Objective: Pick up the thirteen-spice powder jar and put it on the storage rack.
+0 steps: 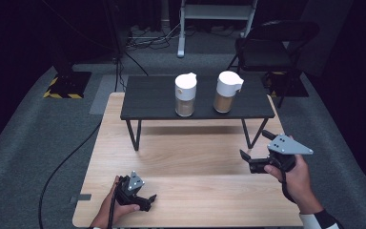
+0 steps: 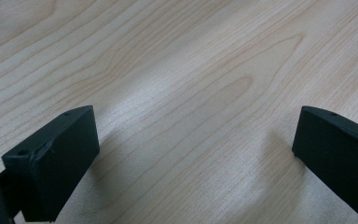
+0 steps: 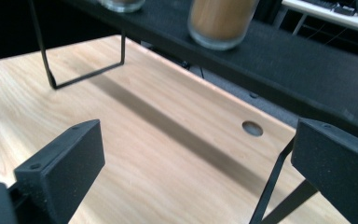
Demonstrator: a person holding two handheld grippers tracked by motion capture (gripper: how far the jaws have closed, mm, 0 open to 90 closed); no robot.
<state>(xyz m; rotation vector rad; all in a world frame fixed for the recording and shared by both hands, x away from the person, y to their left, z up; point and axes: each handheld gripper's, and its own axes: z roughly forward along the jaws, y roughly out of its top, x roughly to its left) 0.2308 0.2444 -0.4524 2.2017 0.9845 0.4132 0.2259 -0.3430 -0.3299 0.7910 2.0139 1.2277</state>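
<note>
Two white-lidded jars stand on a low black shelf (image 1: pixel 157 98): the left jar (image 1: pixel 185 94) holds pale tan grains, the right jar (image 1: pixel 228 91) darker brown ones. My left gripper (image 1: pixel 147 200) lies low near the front left of the wooden table (image 1: pixel 190 157). It is open, with bare wood between its jaws (image 2: pixel 196 140). My right gripper (image 1: pixel 255 144) hovers open by the shelf's right front leg. In the right gripper view its jaws (image 3: pixel 196 149) are wide apart and face the shelf (image 3: pixel 307 70), with the brown jar (image 3: pixel 221 21) above and nothing held.
The shelf's thin metal legs (image 1: pixel 134 136) stand on the table. A round hole (image 3: pixel 252 128) is in the tabletop near the right leg. A black folding chair (image 1: pixel 271 47), a stand base with yellow-black tape (image 1: pixel 66 86) and a floor cable (image 1: pixel 71 157) surround the table.
</note>
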